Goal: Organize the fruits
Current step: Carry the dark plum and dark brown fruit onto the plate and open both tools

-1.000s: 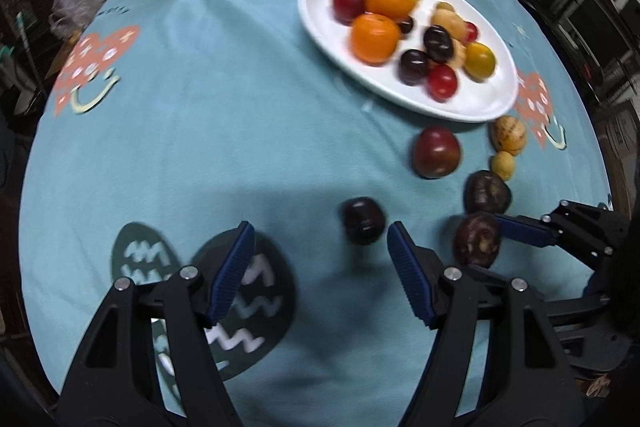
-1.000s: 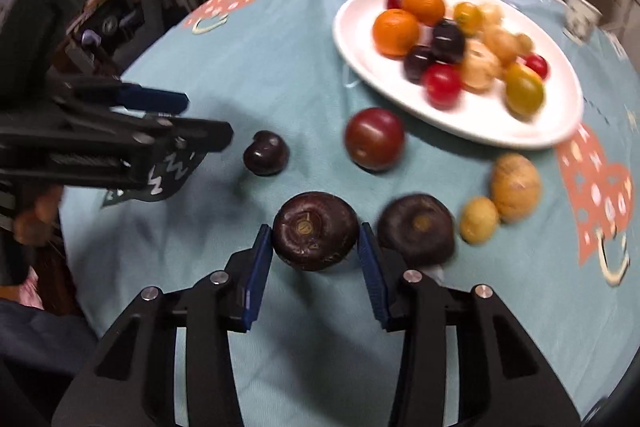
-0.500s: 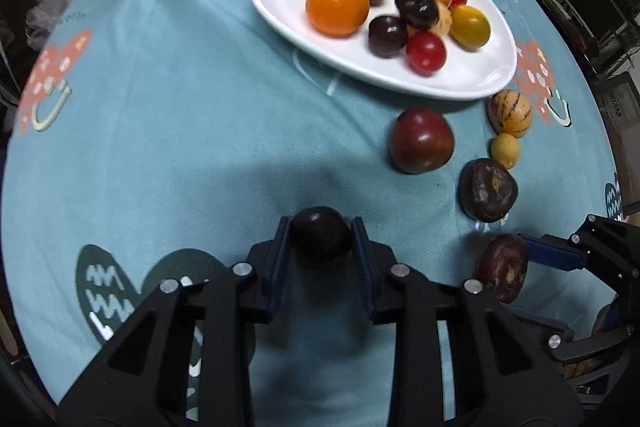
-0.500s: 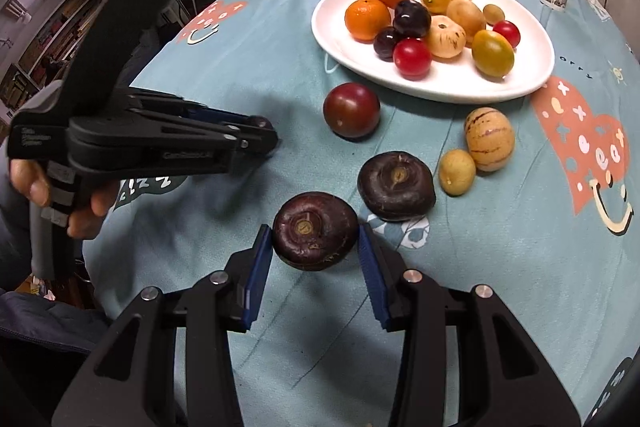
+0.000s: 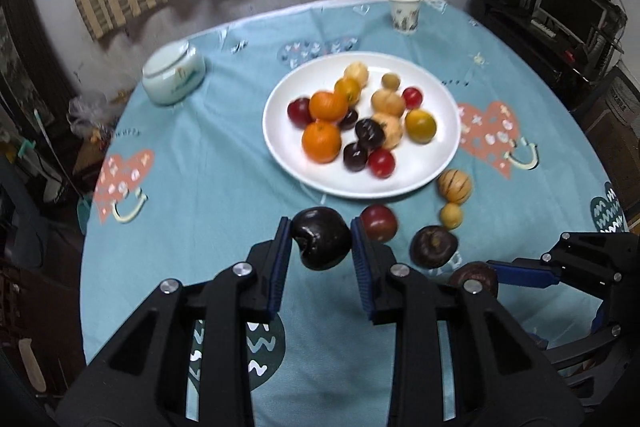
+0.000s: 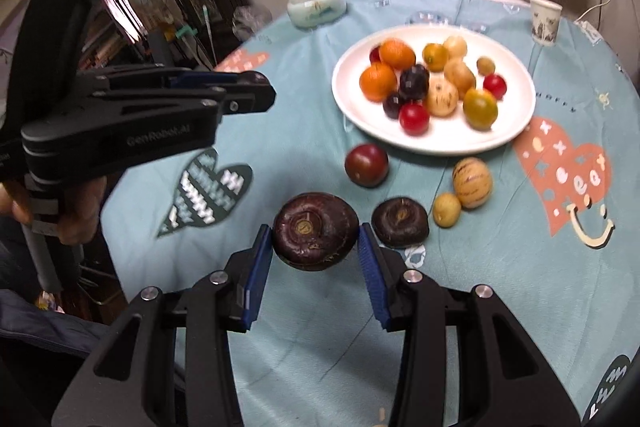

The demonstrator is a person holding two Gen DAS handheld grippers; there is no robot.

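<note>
My left gripper [image 5: 320, 249] is shut on a small dark plum [image 5: 322, 239] and holds it above the cloth, near the front of the white plate [image 5: 440, 91]. My right gripper [image 6: 316, 251] is shut on a dark brown flat round fruit [image 6: 315, 230], lifted off the table. The plate [image 6: 516, 99] holds oranges, dark plums, red and yellow fruits. A red-brown fruit [image 6: 366, 165], a second dark flat fruit [image 6: 400, 222], a small yellow fruit [image 6: 447, 209] and a striped melon-like fruit [image 6: 472, 182] lie on the cloth before the plate.
The round table has a teal patterned cloth [image 5: 208, 163]. A pale lidded bowl [image 5: 174, 77] stands at the back left and a paper cup [image 5: 405, 13] at the back. The left gripper's body [image 6: 132, 123] shows at the right wrist view's left side. Furniture surrounds the table.
Both grippers have risen and tilted up with their fruits, so the room beyond the table shows. One second ago the left gripper was open around the plum; it has since shut on it.
</note>
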